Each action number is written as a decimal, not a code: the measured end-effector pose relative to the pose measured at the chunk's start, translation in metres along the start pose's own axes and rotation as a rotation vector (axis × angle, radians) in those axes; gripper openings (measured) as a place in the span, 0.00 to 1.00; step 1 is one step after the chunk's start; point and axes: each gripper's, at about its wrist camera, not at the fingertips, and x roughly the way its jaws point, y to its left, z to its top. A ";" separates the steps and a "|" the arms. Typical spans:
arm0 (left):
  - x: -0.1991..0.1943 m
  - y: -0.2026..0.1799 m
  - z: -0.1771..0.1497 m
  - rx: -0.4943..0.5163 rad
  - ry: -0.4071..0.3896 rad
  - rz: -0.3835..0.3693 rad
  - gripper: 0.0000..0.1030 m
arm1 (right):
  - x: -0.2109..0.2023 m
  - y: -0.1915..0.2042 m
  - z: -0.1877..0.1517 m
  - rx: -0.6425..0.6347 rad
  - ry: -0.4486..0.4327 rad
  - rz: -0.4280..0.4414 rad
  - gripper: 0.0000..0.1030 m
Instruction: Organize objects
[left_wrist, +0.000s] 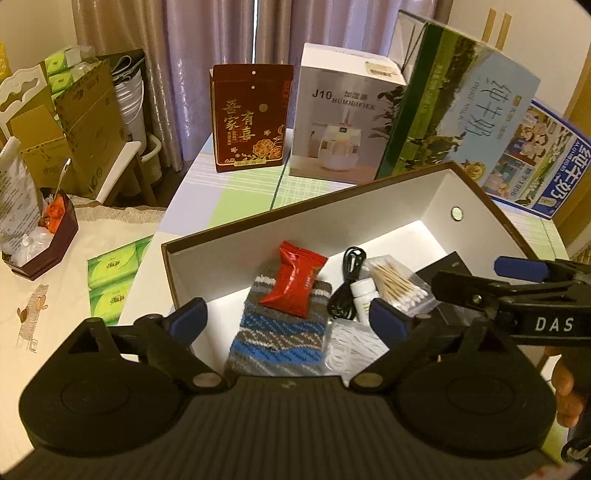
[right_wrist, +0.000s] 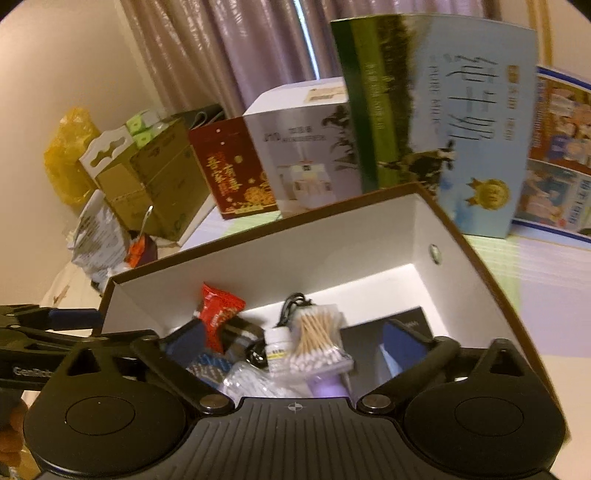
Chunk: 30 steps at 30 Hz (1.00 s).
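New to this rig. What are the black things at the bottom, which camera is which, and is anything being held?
No robot arm here: a person carries two handheld grippers, each with a fisheye camera looking along its fingers. The black discs and ribbed body at the bottom of each picture are the tool itself.

In the left wrist view, the left gripper hovers over an open box holding a knitted cloth, red packet, black cable, small white bottle and cotton swabs. The right gripper enters from the side.

The right wrist view shows the same box from the other tool.

Both sets of jaws stand open, holding nothing.
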 end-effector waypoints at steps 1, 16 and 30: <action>-0.003 -0.002 -0.002 0.003 -0.003 -0.002 0.91 | -0.004 -0.001 -0.002 0.005 0.002 -0.005 0.98; -0.046 -0.016 -0.028 0.014 -0.034 -0.023 0.92 | -0.065 0.000 -0.032 0.071 -0.031 -0.052 0.98; -0.121 -0.039 -0.091 -0.007 -0.089 -0.030 0.99 | -0.142 0.008 -0.091 0.063 -0.036 -0.063 0.98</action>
